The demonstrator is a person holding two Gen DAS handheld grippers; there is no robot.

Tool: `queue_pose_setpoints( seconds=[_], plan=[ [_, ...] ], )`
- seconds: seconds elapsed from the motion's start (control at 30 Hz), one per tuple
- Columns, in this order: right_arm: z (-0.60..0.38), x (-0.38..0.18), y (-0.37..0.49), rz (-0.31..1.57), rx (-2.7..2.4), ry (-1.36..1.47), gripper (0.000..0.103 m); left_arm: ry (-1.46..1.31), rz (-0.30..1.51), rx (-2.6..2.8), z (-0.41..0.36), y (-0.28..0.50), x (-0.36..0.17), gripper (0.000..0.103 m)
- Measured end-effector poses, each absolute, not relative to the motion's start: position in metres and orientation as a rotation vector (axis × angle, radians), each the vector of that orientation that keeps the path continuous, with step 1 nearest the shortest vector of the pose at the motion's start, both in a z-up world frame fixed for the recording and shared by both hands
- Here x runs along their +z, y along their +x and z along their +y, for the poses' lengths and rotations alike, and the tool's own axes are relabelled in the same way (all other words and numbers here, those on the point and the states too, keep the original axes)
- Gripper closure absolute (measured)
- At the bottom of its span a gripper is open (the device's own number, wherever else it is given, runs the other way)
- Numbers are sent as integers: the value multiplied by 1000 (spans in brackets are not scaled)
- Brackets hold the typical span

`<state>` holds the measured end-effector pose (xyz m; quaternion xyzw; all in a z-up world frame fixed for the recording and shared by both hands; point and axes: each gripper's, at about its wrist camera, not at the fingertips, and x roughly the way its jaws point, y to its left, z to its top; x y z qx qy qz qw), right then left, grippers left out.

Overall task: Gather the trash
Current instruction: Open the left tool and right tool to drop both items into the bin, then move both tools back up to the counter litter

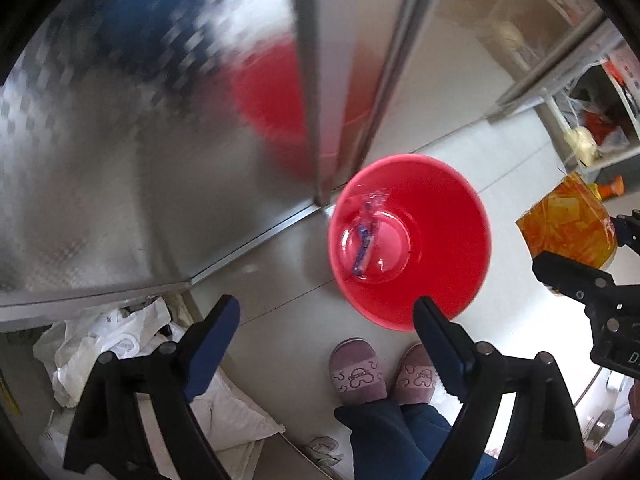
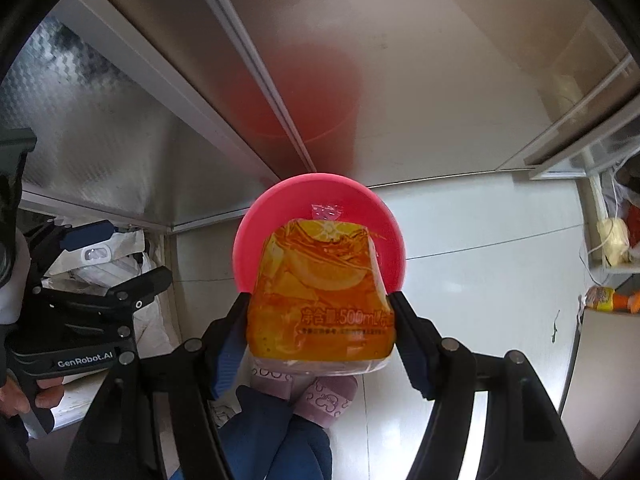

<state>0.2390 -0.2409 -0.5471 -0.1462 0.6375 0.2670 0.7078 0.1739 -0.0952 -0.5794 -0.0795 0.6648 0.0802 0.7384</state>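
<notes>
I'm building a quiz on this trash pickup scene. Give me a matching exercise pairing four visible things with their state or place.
Things:
1. round red plastic bin
2. orange-labelled plastic bottle
3. left gripper
4. clear crumpled plastic bottle

States:
A. clamped by the right gripper
B. jaws open, nothing between
C. lying inside the bin
D. standing on the pale floor

Pairs: 1-D, 2-A, 3-B, 4-C

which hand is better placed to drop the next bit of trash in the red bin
Right. Its tongs grip the orange plastic drink bottle directly above the red plastic bin. The left tongs are open and empty.
</notes>
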Motion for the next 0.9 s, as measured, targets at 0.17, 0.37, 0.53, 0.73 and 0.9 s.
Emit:
queue_pose_setpoints(
  seconds=[0.17, 0.37, 0.53, 0.73, 0.9],
  plan=[
    [-233, -547, 238, 1394, 605, -363, 38, -199, 1466, 186, -88, 170, -580, 16],
    [-238, -541, 233, 1403, 592, -379, 19, -134, 1418, 213, -91, 169, -565, 16],
    [-247, -526, 225, 1374, 577, -375, 9, -119, 1385, 213, -95, 167, -549, 15],
    [-257, -479, 216, 1328, 547, -343, 9, -124, 1347, 207, -106, 161, -499, 16],
    [-263, -393, 206, 1257, 541, -316, 9, -152, 1293, 206, -111, 152, -412, 16]
  ],
)
